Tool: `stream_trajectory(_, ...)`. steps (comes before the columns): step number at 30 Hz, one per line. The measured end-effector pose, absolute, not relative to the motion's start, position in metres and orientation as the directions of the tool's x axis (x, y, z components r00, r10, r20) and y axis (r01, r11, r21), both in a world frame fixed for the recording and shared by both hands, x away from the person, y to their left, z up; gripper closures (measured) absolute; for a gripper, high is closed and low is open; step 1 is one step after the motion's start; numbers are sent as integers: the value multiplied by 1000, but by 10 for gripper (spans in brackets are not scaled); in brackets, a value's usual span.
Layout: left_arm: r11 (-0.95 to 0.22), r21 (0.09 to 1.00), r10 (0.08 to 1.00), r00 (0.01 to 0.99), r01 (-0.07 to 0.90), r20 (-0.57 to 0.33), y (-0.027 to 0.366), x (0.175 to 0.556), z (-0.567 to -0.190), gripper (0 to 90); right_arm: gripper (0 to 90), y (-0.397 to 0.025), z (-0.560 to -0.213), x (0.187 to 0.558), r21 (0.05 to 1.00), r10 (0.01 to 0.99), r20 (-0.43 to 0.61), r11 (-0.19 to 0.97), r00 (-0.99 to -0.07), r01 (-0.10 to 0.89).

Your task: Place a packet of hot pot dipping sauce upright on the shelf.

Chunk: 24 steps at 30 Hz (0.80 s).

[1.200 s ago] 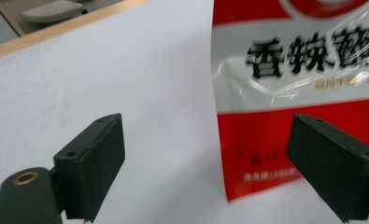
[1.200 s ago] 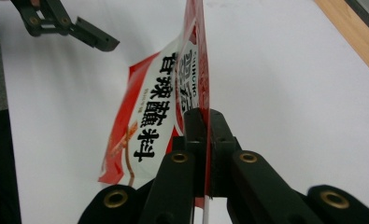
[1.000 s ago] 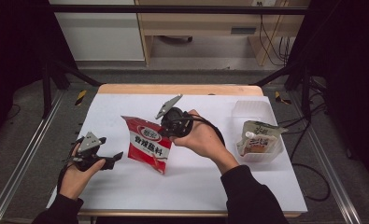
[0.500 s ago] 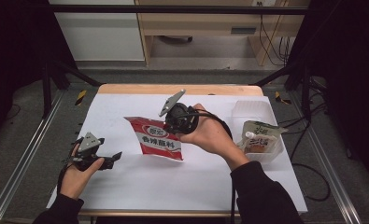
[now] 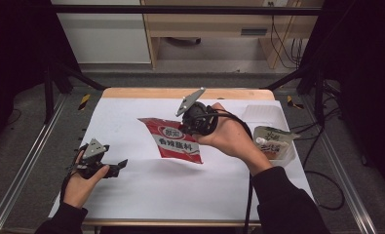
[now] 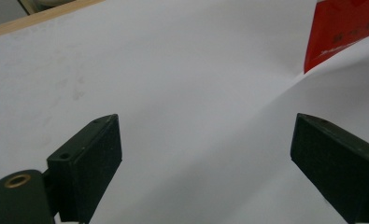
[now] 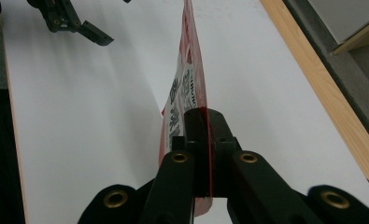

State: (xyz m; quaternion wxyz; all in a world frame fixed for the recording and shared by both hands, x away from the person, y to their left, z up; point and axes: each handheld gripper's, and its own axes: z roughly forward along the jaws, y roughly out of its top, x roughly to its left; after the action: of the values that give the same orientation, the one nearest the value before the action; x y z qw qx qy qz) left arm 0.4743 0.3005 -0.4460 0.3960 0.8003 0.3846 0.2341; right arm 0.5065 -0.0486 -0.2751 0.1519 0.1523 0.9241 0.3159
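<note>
Item: flat red foil seasoning packet, lifted above table centre.
Right gripper pinches its edge, jaws fully closed; left gripper, at 8 o'clock, gapes wide, empty. We judge: keep the pinch firm, carry level toward the clear plastic tub at 3 o'clock.

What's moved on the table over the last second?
The right gripper, shut on the red sachet, carried it up off the table and toward the clear tub on the right. The left gripper stayed open, low at the left; the pouch in the tub stayed put.

red packet between clamped jaws
</note>
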Motion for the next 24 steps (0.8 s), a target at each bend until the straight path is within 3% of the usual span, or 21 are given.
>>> stream_trajectory(16, -406, 801, 797, 600, 440, 74, 299, 475, -450, 68, 900, -84, -251, 519, 649, 416, -217, 737, -883, 188)
stream_trajectory(24, -420, 796, 792, 604, 436, 87, 295, 476, -450, 68, 900, -108, -236, 531, 689, 488, -243, 695, -838, 205)
